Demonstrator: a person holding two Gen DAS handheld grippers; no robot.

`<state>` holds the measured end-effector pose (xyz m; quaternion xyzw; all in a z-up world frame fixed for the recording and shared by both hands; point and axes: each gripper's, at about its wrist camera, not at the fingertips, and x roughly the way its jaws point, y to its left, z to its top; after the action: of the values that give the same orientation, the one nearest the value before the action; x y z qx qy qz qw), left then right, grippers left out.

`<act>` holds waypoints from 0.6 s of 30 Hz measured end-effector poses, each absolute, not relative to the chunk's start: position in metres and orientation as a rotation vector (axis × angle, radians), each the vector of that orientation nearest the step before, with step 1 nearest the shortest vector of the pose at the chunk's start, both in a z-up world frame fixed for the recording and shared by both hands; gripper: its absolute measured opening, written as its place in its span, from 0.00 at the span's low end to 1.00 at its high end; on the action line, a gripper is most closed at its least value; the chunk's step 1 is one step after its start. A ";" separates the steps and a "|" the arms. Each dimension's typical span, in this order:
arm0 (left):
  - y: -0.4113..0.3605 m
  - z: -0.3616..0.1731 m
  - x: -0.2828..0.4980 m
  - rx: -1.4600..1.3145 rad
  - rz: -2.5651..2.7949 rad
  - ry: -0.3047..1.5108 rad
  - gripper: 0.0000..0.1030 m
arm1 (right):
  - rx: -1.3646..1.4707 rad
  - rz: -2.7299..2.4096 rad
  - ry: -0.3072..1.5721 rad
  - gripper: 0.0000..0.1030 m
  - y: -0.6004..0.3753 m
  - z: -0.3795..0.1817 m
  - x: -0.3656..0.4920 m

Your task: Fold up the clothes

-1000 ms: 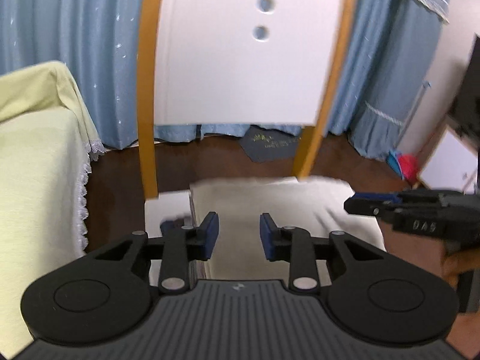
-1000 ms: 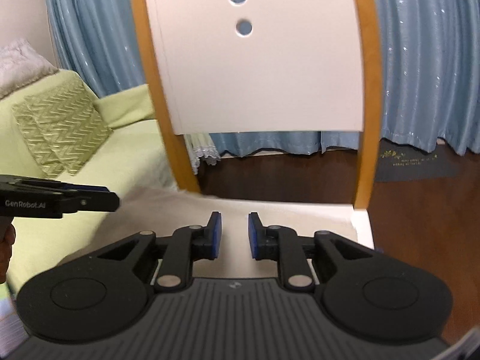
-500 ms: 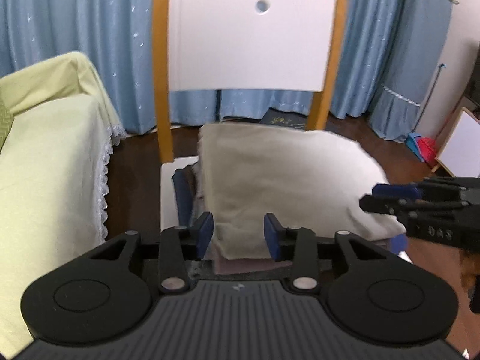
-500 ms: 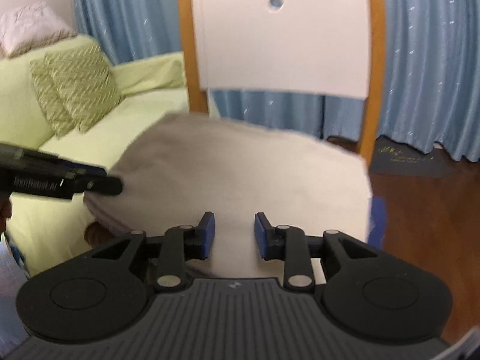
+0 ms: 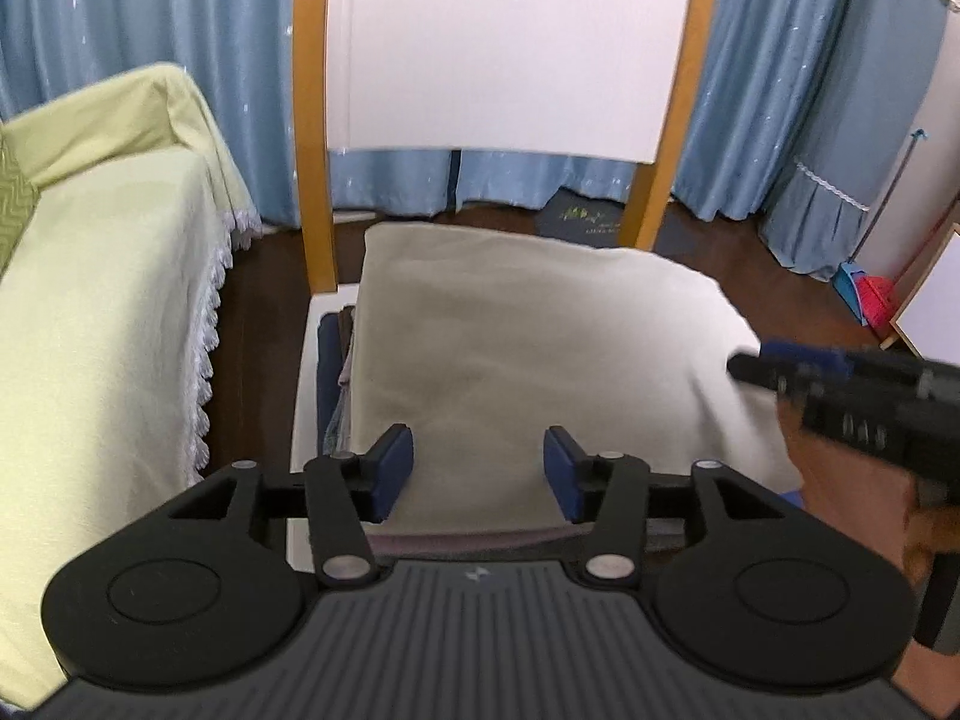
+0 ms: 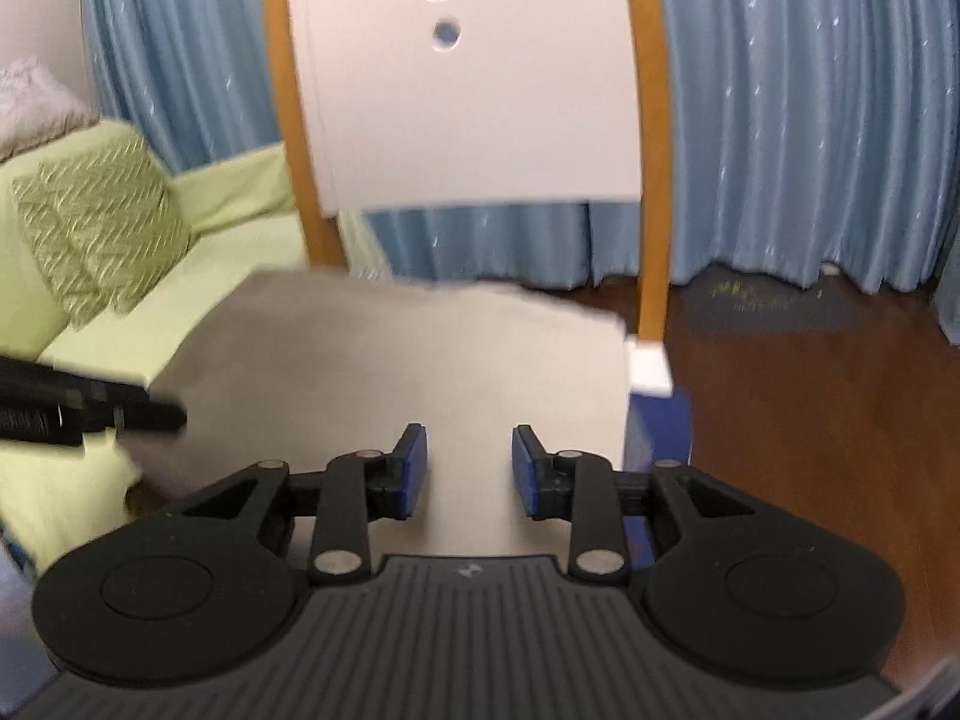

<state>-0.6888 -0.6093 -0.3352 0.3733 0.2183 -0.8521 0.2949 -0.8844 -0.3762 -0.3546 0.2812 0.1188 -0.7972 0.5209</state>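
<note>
Both tongs, the left gripper point(image 5: 477, 468) and the right gripper point(image 6: 469, 468), have just been opening and grip nothing. The beige cloth point(image 5: 528, 360) lies folded just ahead, on the pile. They should back away slowly, without snagging it.

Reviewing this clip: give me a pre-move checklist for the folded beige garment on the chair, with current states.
1. Left hand-held gripper released, jaws just opening, nothing pinched: ok.
2. Right hand-held gripper released, jaws just opening, nothing pinched: ok.
3. Beige garment lies on the stack of clothes: ok.
4. Garment top smooth: ok.
5. Right edge inside the chair seat: not ok, it droops over in the left wrist view.
6. Stack aligned underneath: cannot tell.
</note>
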 end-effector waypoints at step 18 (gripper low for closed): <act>-0.538 -0.290 -0.611 1.073 -2.067 0.731 0.74 | 0.923 -1.946 -0.025 0.65 -0.272 -0.338 -0.839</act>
<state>-0.6110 -0.5385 -0.2904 0.4130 0.2814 -0.7953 0.3430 -0.8392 -0.2723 -0.3380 0.3773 -0.0100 -0.7955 0.4740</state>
